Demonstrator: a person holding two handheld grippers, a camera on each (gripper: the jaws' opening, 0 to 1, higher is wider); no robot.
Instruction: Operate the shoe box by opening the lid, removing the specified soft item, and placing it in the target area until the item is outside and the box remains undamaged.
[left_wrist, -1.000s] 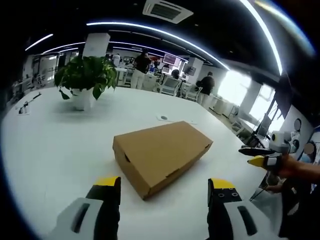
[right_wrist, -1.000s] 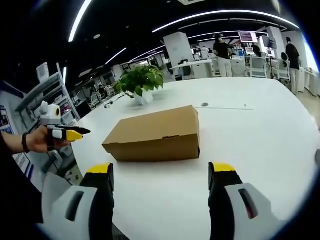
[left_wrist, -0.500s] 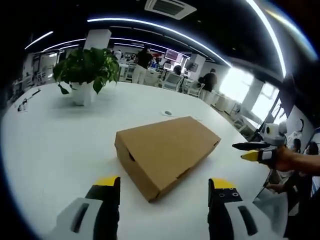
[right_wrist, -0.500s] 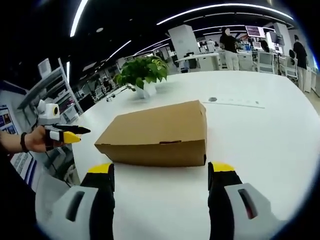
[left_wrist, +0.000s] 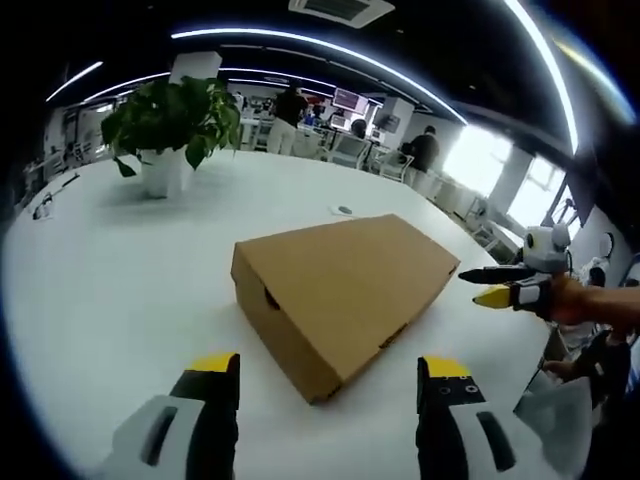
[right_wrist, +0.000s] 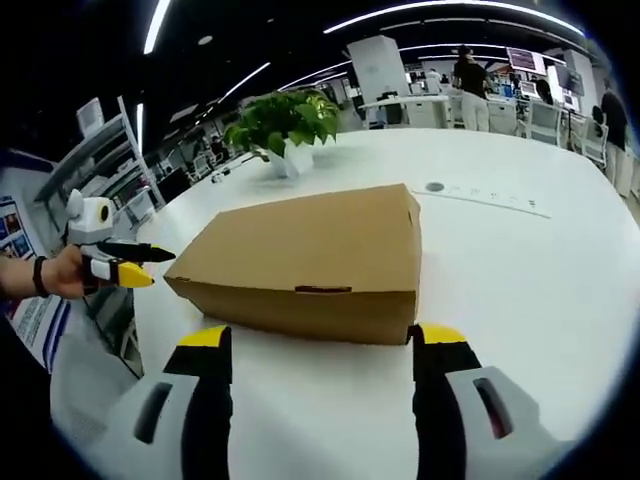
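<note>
Brown cardboard shoe box (left_wrist: 340, 290), lid closed, sits on the white tabletop (left_wrist: 110, 270) just ahead of the left tool (left_wrist: 328, 375) and right tool (right_wrist: 320, 345), both with jaws apart.

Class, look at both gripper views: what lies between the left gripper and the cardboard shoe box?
Only bare white table. In the left gripper view, nothing sits between the left gripper and the closed shoe box.
</note>
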